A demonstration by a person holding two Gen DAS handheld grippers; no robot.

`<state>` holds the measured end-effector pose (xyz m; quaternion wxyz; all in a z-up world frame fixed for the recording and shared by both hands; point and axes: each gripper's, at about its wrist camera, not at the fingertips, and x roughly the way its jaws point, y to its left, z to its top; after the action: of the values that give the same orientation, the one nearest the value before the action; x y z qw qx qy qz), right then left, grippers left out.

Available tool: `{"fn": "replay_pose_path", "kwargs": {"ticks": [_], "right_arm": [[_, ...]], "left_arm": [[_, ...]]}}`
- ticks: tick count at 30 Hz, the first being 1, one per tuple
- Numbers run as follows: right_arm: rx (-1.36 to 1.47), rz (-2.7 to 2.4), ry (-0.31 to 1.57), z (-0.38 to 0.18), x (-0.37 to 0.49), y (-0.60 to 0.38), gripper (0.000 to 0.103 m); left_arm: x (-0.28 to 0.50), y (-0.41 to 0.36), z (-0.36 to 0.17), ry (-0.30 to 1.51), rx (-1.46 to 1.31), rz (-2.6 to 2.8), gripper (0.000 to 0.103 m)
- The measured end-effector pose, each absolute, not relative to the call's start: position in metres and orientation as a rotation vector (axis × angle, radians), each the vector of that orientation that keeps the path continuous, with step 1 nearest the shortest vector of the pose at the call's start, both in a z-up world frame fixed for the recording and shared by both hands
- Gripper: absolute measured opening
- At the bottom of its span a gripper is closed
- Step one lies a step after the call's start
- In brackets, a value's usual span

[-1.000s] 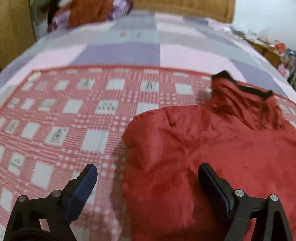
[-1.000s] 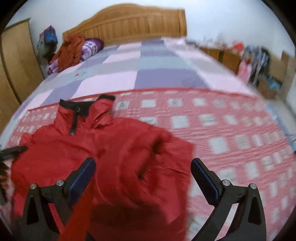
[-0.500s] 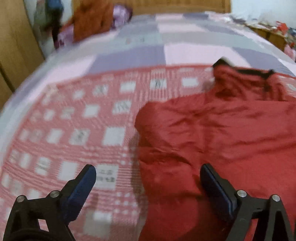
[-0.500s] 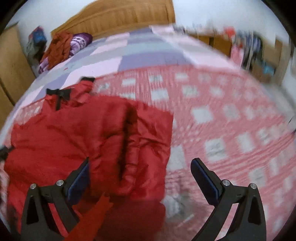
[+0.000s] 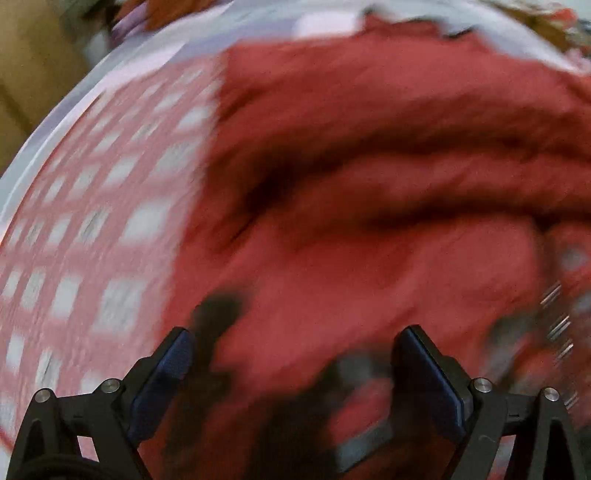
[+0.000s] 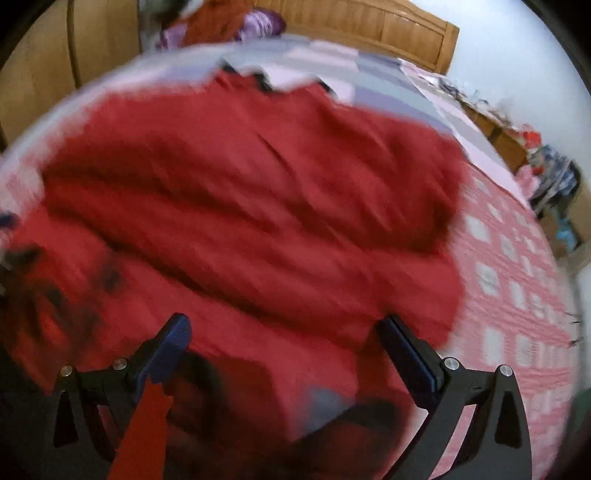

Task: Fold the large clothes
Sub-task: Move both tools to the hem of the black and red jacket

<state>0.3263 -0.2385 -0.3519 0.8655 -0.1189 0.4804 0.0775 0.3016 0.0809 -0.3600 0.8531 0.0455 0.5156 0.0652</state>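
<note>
Both cameras have come down and in toward the garment since a second ago: the red jacket (image 5: 388,177), which then took up only part of each view with wide bedspread around it, now fills most of both pictures, and both are smeared with motion blur. It lies rumpled on the red-and-white checked blanket (image 5: 85,236) spread over the bed (image 6: 391,88), with long folds running across it and its black-edged collar (image 6: 262,83) at the far end, toward the wooden headboard (image 6: 369,26). In the left wrist view the blanket shows to the left of the jacket; in the right wrist view it shows to the right.

The left hand-held gripper (image 5: 291,354) has its jaws spread wide apart above the near part of the jacket, with nothing clamped between them; whether the fingertips touch the cloth is lost in the blur. The right hand-held gripper (image 6: 282,339) is likewise spread wide over the near red fabric, grasping nothing. A heap of orange and purple cloth (image 6: 229,22) sits by the headboard, well apart from the jacket
</note>
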Motion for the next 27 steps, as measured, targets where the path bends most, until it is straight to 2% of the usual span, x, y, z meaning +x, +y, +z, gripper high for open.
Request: {"fn": "replay_pose_path", "kwargs": {"ticks": [5,7,13,16,19,21,24,27], "right_arm": [[-0.095,0.002,1.042,-0.357,0.281,-0.348,0.103],[-0.114,-0.062,1.039,-0.349,0.259,-0.361,0.103],[-0.123,0.096,0.955,-0.324,0.175,-0.287,0.103],[-0.146,0.231,0.981,-0.332,0.135,-0.234,0.103],[-0.203,0.252,1.028,-0.351,0.108,-0.208,0.103],[-0.202,0.163,1.07,-0.367,0.094,-0.226,0.103],[-0.049,-0.049,1.125,-0.377,0.076,-0.289,0.103],[-0.002,-0.201,1.116,-0.361,0.052,-0.326,0.103]], "left_arm": [[0.252,0.13,-0.354,1.097,0.02,0.234,0.096],[0.235,0.134,-0.348,1.092,-0.004,0.239,0.095],[0.18,0.104,-0.346,1.095,0.014,0.117,0.095],[0.156,0.097,-0.357,1.107,0.109,0.078,0.095],[0.141,0.124,-0.36,1.111,0.081,0.081,0.098],[0.133,0.148,-0.356,1.113,0.038,0.077,0.1],[0.124,0.167,-0.35,1.112,0.078,0.086,0.099],[0.115,0.181,-0.349,1.119,0.081,0.067,0.099]]}}
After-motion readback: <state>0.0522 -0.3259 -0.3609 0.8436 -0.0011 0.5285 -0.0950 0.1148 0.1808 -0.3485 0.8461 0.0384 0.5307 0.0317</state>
